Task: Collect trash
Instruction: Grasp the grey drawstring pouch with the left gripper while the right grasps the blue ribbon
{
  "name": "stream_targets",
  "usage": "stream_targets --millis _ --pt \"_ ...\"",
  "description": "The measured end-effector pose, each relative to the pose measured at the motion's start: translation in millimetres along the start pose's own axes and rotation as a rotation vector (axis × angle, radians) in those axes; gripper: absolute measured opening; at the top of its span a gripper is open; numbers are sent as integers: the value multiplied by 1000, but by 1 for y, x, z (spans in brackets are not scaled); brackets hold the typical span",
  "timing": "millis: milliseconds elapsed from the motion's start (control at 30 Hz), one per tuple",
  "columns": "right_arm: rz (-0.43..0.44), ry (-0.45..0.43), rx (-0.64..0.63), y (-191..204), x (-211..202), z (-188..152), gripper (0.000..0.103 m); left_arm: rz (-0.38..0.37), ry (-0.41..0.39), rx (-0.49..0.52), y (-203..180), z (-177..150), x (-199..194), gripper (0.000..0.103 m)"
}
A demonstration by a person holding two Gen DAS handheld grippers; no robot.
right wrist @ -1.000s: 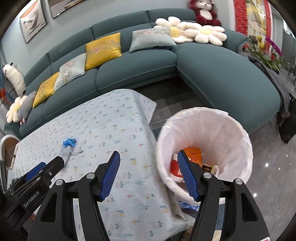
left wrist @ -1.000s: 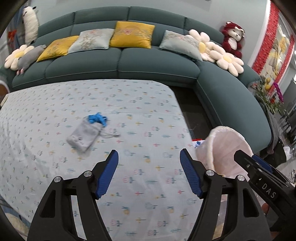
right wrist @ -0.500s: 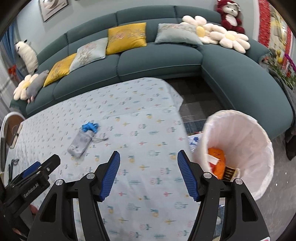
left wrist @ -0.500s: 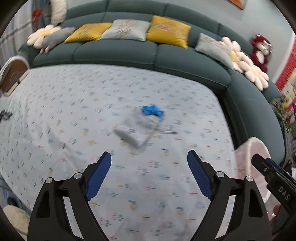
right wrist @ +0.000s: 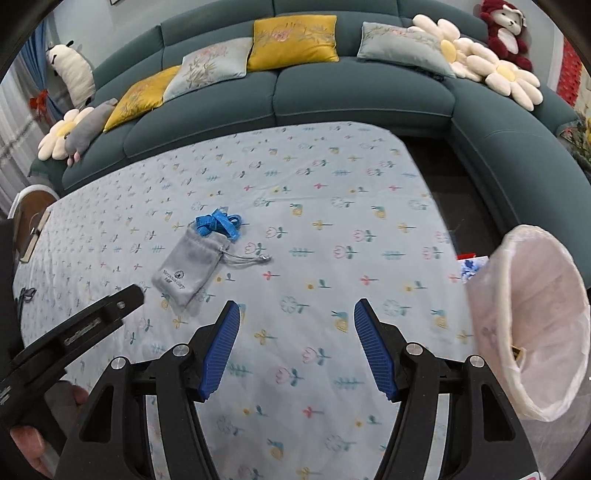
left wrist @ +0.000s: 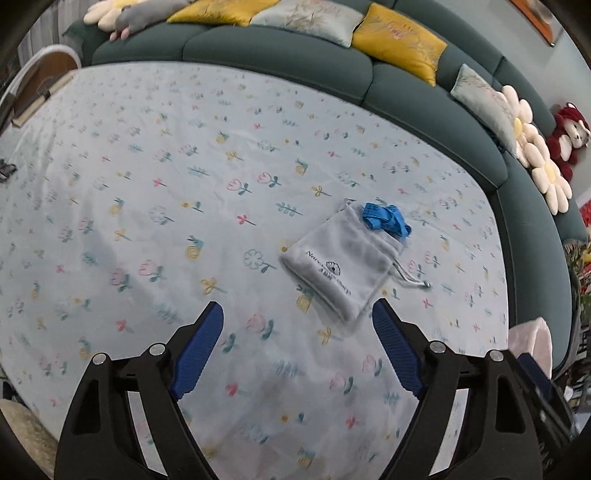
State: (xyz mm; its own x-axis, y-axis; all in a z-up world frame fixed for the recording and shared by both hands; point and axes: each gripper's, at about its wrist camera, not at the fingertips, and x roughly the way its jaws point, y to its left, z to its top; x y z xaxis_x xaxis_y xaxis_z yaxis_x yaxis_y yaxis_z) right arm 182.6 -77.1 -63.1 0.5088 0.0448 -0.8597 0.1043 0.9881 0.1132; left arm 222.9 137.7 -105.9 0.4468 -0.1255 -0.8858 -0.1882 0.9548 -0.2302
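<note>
A grey drawstring pouch [left wrist: 338, 267] lies flat on the flower-print tablecloth [left wrist: 184, 206], with a crumpled blue ribbon [left wrist: 386, 218] at its open end. My left gripper [left wrist: 297, 325] is open and empty, low over the cloth, just short of the pouch's near corner. The pouch [right wrist: 192, 266] and ribbon [right wrist: 218, 224] also show in the right wrist view, to the left of my right gripper [right wrist: 296, 325], which is open and empty above the cloth. A white-lined trash bin [right wrist: 532, 321] stands off the table's right edge.
A teal curved sofa [right wrist: 362, 92] with yellow and grey cushions runs behind the table. Flower pillows and a red teddy [right wrist: 508, 33] sit at its right end. A chair with a book [left wrist: 40, 88] stands at the table's far left. The left gripper's body [right wrist: 70, 332] crosses the right view's lower left.
My left gripper has moved forward and down toward the pouch, which now sits just ahead of its fingers. My right gripper has swung left, away from over the bin, to above the table.
</note>
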Motion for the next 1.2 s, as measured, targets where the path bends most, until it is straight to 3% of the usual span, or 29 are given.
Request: stream_targets --millis 300,367,400,433,767,1200 --pt "-7 37 -18 7 33 16 62 11 88 -51 -3 14 44 51" --pt "-4 40 -21 9 38 19 62 12 92 -34 -5 18 46 28" --pt "-2 42 -23 10 40 21 62 8 99 -22 -5 19 48 9" --pt "0 44 -28 14 43 23 62 -4 109 -21 -4 21 49 5" --pt "84 62 -37 55 76 47 62 54 12 -56 41 37 23 3" --pt "63 97 -103 100 127 65 62 115 -6 -79 80 49 23 3"
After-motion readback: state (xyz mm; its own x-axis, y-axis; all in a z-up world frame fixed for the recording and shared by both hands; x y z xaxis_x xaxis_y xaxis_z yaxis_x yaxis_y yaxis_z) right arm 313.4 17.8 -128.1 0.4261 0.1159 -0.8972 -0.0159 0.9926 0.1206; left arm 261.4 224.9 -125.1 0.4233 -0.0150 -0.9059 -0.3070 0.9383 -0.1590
